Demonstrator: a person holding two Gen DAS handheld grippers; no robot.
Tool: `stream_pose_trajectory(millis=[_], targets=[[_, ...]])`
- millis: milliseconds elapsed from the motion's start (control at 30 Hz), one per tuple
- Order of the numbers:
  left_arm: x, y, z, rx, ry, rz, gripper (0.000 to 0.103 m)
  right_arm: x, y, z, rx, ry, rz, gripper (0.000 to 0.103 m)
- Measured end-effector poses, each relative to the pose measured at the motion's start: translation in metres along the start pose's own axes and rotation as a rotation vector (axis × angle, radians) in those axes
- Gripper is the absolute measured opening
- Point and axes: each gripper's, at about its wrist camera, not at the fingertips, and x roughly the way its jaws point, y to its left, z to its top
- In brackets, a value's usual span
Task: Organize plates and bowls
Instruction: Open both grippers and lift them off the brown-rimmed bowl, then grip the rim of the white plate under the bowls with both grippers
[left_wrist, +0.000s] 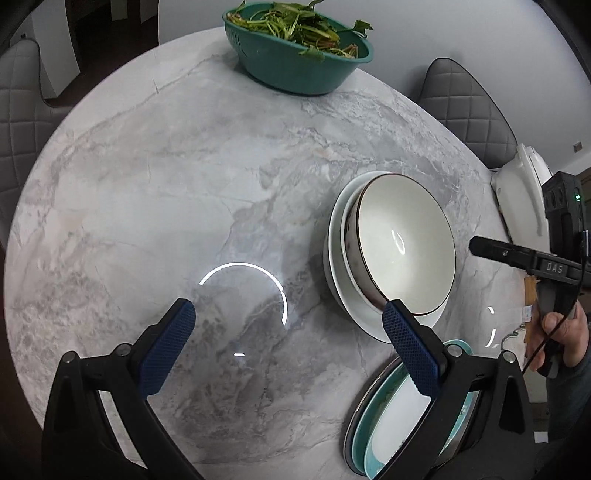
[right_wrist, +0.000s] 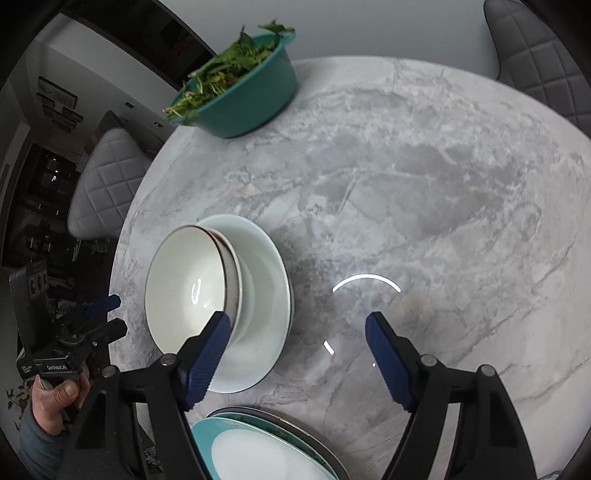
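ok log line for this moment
left gripper open | right gripper open | bowls nested, tilted | plates stacked

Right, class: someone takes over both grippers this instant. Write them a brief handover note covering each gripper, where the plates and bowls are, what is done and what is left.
Left gripper: open, nothing between its jaws, over the bare marble table.
Right gripper: open and empty, its left finger just in front of the bowls.
Bowls: a dark-rimmed bowl sits tilted inside a larger white bowl.
Plates: a stack of plates, teal-rimmed one on top, at the near edge.
Done: bowls nested, plates stacked.
Left: perhaps settle the tilted bowl level. The green basin of vegetables is untouched.
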Motion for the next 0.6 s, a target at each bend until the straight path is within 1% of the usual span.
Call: stream_pose_trajectory(millis=[133,233,433,500,533,600], targets=[[0.019,-0.004,-0.001,-0.005,0.023,-0.021,0.103,0.012,0.001,-0.001,-0.007,0.032,-0.017,0.078],[0.031,-0.005,0.0,0.0,0.045,-0.011,0.102,0.018,0.0,-0.001,0.003,0.045,-0.023,0.078],[0.047,0.002,0.001,-0.023,0.073,0.015,0.102,0.027,-0.002,-0.001,0.011,0.067,-0.022,0.078],[0.053,0.002,0.002,-0.038,0.08,0.01,0.101,0.03,-0.002,0.0,0.012,0.072,-0.017,0.078],[0.057,0.002,0.004,-0.035,0.085,0.025,0.102,0.032,-0.002,0.0,0.009,0.076,-0.016,0.078],[0.062,0.001,0.007,-0.034,0.086,0.034,0.103,0.035,-0.002,-0.001,0.0,0.082,-0.024,0.075]])
